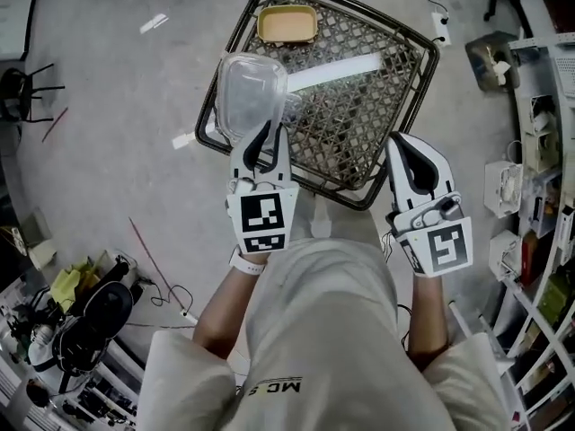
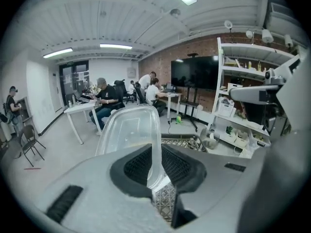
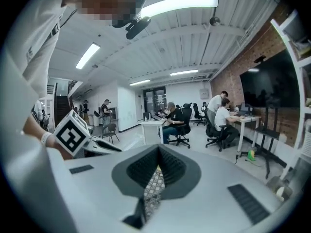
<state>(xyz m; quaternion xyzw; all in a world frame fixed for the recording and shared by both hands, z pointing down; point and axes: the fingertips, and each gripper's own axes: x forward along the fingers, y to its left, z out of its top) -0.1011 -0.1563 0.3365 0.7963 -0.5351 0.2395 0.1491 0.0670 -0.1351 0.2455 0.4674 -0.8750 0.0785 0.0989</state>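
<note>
The grey floor [image 1: 117, 133] fills most of the head view. On it stands a square table [image 1: 359, 115] with a dark frame and a woven lattice top. Shelves [image 1: 544, 160] run down the right side. The person stands at the table's near edge, and their pale shirt [image 1: 323, 330] covers the near middle.

The left gripper [image 1: 266, 137] reaches over the table's near left edge. Its jaws are clamped on the near wall of a clear tub [image 1: 252, 92], one jaw inside and one outside. In the left gripper view the thin clear wall runs straight down between the dark pads at the gripper [image 2: 156, 164]. The tub [image 2: 129, 130] rises beyond them, open and with nothing in it. The tub sits at the table's left edge, and part of it lies past the frame. I cannot tell whether it rests on the table or is lifted off it.

The right gripper [image 1: 406, 151] is over the table's near right edge, well apart from the tub. In the right gripper view its jaws [image 3: 156, 171] are pressed together with nothing between them, and only the lattice shows through the slit below.

A yellow dish [image 1: 287, 23] lies on the table's far side, just beyond the tub.
</note>
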